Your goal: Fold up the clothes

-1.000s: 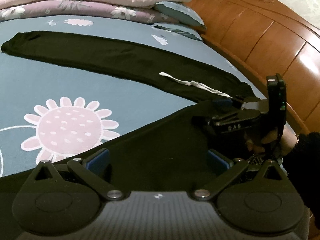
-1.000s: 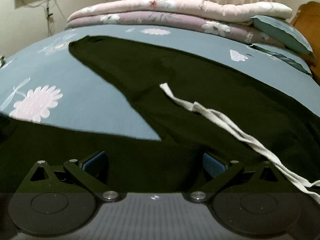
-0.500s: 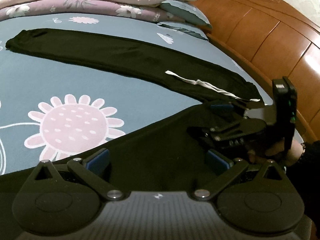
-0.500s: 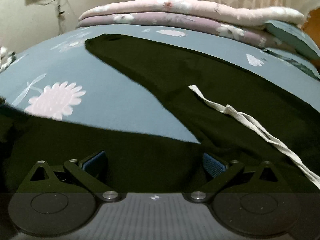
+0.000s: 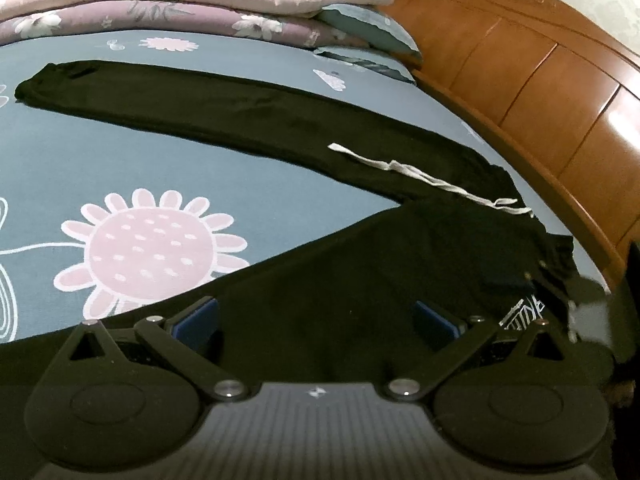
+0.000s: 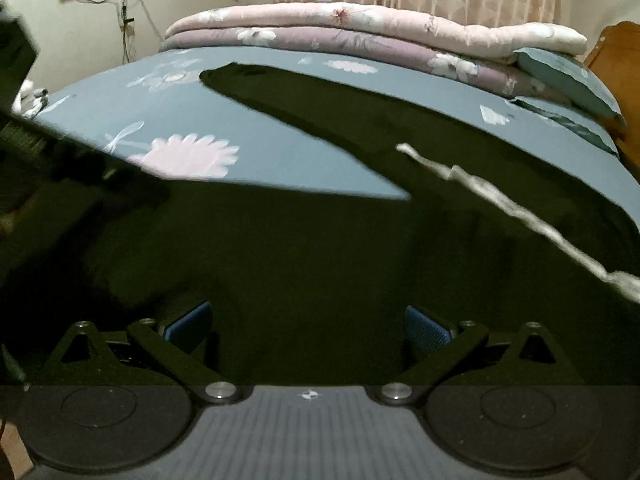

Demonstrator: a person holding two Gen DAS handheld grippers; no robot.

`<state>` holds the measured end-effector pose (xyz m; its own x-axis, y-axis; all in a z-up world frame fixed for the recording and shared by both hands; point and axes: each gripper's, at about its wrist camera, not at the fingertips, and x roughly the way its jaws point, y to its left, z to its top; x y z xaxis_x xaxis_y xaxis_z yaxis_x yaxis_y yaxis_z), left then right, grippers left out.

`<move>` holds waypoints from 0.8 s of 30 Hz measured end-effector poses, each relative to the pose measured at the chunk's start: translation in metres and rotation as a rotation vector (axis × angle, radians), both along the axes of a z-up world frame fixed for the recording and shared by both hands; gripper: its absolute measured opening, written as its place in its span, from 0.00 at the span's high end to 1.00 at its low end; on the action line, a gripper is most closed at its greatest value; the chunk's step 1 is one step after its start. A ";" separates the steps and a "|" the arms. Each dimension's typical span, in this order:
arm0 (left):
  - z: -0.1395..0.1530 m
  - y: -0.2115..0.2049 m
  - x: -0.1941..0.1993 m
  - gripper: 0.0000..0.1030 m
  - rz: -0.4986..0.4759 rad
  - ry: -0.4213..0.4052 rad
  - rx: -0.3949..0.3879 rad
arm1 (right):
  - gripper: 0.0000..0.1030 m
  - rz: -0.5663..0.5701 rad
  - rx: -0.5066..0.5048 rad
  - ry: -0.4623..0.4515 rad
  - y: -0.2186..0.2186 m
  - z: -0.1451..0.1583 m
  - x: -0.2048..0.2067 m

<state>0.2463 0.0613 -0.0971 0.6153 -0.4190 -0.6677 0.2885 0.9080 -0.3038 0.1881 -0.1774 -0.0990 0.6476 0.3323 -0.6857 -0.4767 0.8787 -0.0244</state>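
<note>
Black trousers (image 5: 260, 120) lie spread on the blue flowered sheet (image 5: 100, 168), one leg stretched toward the far left and the other running under my left gripper (image 5: 316, 318). A white drawstring (image 5: 420, 174) trails over the waist part, and a white printed logo (image 5: 528, 310) shows near it. The left gripper is open, its blue pads wide apart over the black cloth. My right gripper (image 6: 308, 324) is open too, low over the trousers (image 6: 320, 240), with the drawstring (image 6: 520, 212) to its right. The right gripper (image 5: 592, 308) shows as a blur at the edge of the left wrist view.
Folded pink and mauve quilts (image 5: 180, 0) and a blue pillow (image 5: 368, 28) lie along the far side of the bed. A wooden headboard (image 5: 540, 80) runs along the right. The left gripper's dark body (image 6: 60, 168) fills the left of the right wrist view.
The right gripper has drawn away from the waistband toward the right edge of the left wrist view. The right wrist view has swung, so the drawstring sits further right and the left gripper appears.
</note>
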 end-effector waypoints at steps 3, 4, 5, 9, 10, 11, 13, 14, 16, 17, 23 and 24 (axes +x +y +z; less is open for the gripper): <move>-0.001 -0.001 -0.002 0.01 -0.001 0.000 0.014 | 0.00 -0.007 -0.009 0.017 0.004 -0.008 -0.015; -0.001 -0.002 -0.002 0.01 -0.001 -0.001 0.019 | 0.00 -0.015 -0.013 0.015 0.004 -0.010 -0.020; -0.001 -0.002 -0.003 0.01 -0.002 -0.002 0.023 | 0.00 -0.026 -0.009 0.015 0.003 -0.011 -0.024; -0.001 -0.002 -0.005 0.01 -0.001 -0.004 0.035 | 0.00 -0.063 -0.024 0.026 0.002 -0.011 -0.043; -0.001 -0.002 -0.005 0.01 0.000 -0.004 0.038 | 0.00 -0.067 -0.033 0.029 0.002 -0.010 -0.047; -0.001 -0.001 -0.006 0.01 0.002 -0.005 0.039 | 0.00 -0.071 -0.042 0.031 0.003 -0.008 -0.050; 0.000 0.000 -0.007 0.01 0.005 -0.008 0.039 | 0.00 -0.072 -0.043 0.021 0.006 -0.004 -0.057; 0.001 0.000 -0.008 0.01 0.006 -0.011 0.039 | 0.00 -0.069 -0.038 0.002 0.008 -0.001 -0.059; 0.002 0.002 -0.011 0.01 0.007 -0.016 0.039 | 0.00 -0.054 -0.024 -0.029 0.015 0.005 -0.060; 0.003 0.004 -0.012 0.01 0.008 -0.018 0.040 | 0.00 -0.041 -0.017 -0.038 0.021 0.007 -0.059; 0.003 0.015 -0.020 0.01 0.027 -0.018 0.063 | 0.00 0.051 -0.047 -0.055 0.060 -0.002 -0.052; 0.004 0.018 -0.022 0.01 0.029 -0.018 0.068 | 0.00 0.056 -0.055 -0.039 0.063 -0.005 -0.054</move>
<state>0.2241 0.0791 -0.0935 0.6388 -0.3544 -0.6829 0.2666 0.9346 -0.2357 0.1343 -0.1143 -0.1044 0.6558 0.3311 -0.6785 -0.5230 0.8474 -0.0919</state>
